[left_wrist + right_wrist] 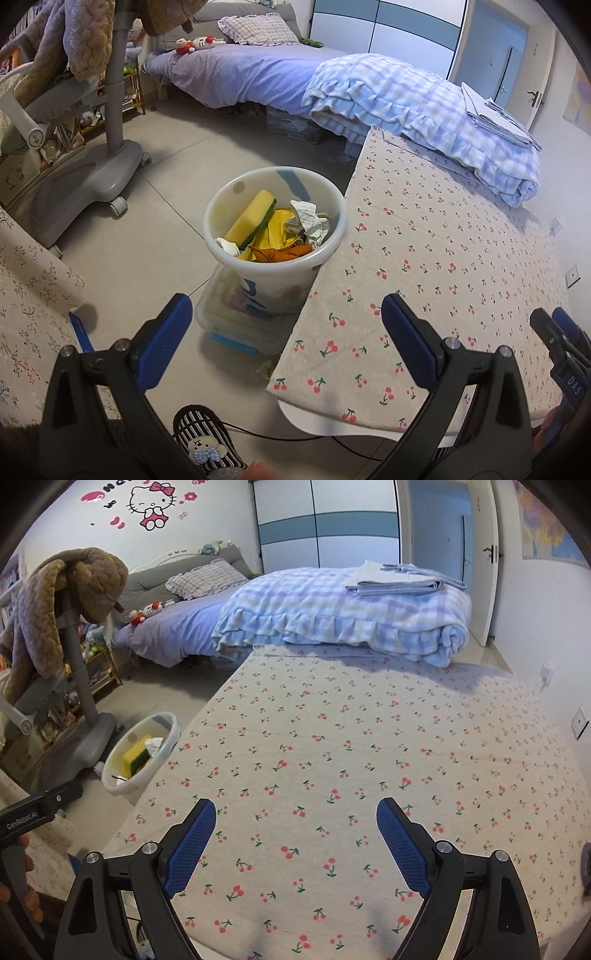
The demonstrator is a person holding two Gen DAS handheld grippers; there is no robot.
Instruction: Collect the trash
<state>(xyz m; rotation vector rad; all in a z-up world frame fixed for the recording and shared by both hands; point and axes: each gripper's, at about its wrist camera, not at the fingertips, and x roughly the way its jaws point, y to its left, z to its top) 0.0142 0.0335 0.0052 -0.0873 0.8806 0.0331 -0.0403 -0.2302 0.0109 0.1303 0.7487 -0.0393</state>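
Both our grippers are spread wide and hold nothing: the left gripper hangs over the floor by the table's left edge, the right gripper above the cherry-print tablecloth. We see the white bin touching that left edge, holding a yellow sponge, crumpled paper and orange scraps.

Left gripper and right gripper apparently hover, jaws spread wide, empty.
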